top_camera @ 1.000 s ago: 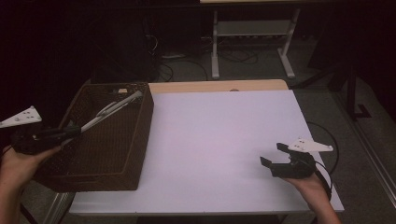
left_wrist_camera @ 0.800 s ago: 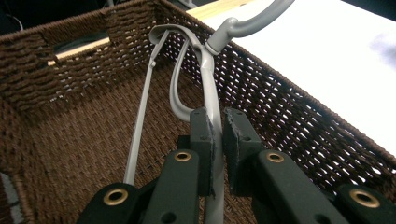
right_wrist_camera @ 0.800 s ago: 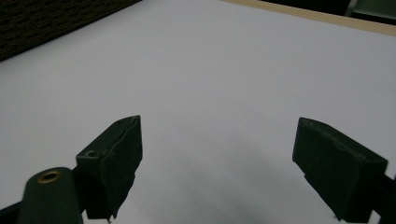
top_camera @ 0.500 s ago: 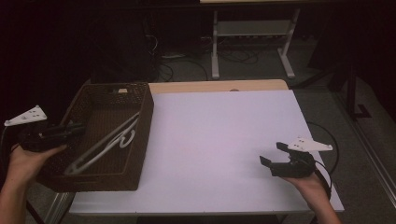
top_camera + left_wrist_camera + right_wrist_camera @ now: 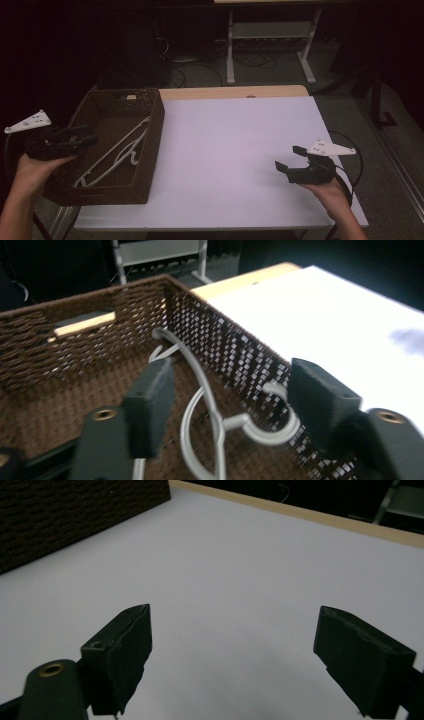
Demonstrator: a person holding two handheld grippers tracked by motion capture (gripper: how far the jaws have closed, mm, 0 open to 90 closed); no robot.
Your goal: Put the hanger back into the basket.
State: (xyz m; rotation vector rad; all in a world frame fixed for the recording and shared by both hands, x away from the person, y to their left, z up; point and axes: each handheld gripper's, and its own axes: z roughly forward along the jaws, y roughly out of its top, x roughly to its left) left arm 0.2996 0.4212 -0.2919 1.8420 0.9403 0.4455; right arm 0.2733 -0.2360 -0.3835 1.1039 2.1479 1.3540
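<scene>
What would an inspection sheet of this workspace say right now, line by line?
Surface: white table top, bare around the basket.
Job's things: white hangers lie inside the brown wicker basket at the table's left end.
Clutter: nothing seen.
Grippers: left tool open at the basket's left rim, holding nothing; right tool open above the table's right side, holding nothing.
Cables: a black cable loops from the right tool.
Surroundings: dark room, metal stand and floor cables beyond the table.
</scene>
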